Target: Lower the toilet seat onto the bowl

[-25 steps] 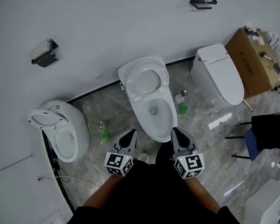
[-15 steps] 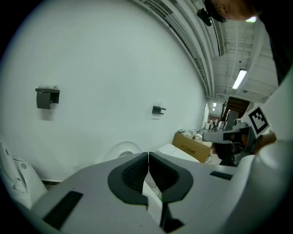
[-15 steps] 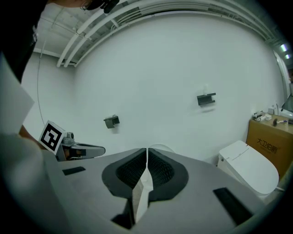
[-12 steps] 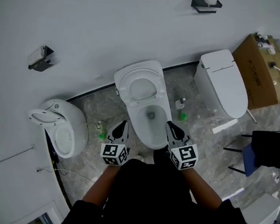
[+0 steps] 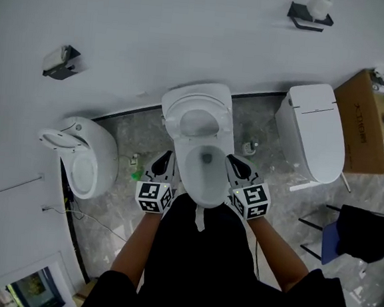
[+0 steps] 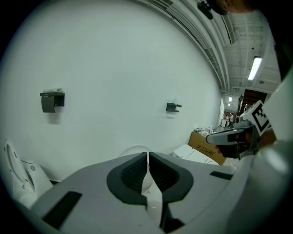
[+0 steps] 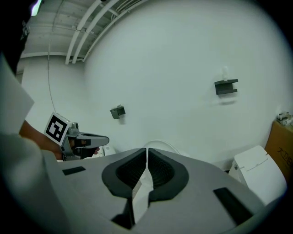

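In the head view, the white toilet seat (image 5: 178,123) stands raised against its lid by the wall, behind the open bowl (image 5: 221,185). The bowl shows only a dark drain hole. The left gripper (image 5: 164,159) and right gripper (image 5: 235,162) sit just beside the bowl's two sides, apart from the seat.

In the left gripper view, the fingers are pressed together, pinching nothing.

In the right gripper view, the fingers are likewise together and empty.
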Demonstrator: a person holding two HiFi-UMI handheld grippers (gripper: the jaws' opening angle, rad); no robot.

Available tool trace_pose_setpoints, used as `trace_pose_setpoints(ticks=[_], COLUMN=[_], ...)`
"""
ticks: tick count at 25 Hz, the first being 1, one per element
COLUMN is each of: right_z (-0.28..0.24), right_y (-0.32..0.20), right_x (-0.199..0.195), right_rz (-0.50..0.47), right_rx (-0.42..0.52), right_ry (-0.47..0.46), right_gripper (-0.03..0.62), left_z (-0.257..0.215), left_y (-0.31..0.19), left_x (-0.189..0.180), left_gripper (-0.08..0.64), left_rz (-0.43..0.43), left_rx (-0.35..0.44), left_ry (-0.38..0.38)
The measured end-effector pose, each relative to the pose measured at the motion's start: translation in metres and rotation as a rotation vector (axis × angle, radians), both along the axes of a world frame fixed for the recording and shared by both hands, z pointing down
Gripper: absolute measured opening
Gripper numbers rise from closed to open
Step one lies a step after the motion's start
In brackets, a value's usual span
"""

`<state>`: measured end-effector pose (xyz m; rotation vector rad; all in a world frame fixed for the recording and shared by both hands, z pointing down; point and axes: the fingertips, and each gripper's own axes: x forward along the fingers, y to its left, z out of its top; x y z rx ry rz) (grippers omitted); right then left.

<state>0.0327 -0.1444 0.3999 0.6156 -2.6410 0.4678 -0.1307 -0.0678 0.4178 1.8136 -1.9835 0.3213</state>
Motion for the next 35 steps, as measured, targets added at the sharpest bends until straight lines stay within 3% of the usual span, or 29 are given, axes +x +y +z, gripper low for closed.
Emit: trace_pose_setpoints(ticks=[15,22,24,28,35], right_z=[0.043,0.082,0.092,0.114,0.148], right_y=[-0.085,-0.106,-0.116,-0.136,-0.161], right_x=[-0.088,-0.118,-0.127,-0.149,-0.172], right_rz=[-0.119,-0.147,-0.152,-0.191,-0.258], right_rx=[0.133,0.105,0.106,0.151,0.207], right_ry=[0.154,0.238,0.265,0.327,0.404], right_gripper=[0.035,0.045,0.113,0.118,0.126], left_z=[0.054,0.079,0.09,0.113,0.133], left_y=[-0.057,-0.085,-0.095,-0.118,-0.148], left_x=[-0.055,-0.081,-0.087,-0.104,-0.132], left_gripper=[0.038,0.102,0.119,0.155,0.155], left_rz=[-0.005,0.049,0.075,0.125,0.181], left_rx=[-0.017,-0.056,-0.074,-0.117,-0.13], left_ry=[0.039,0.044,0.043,0.035,-0.009])
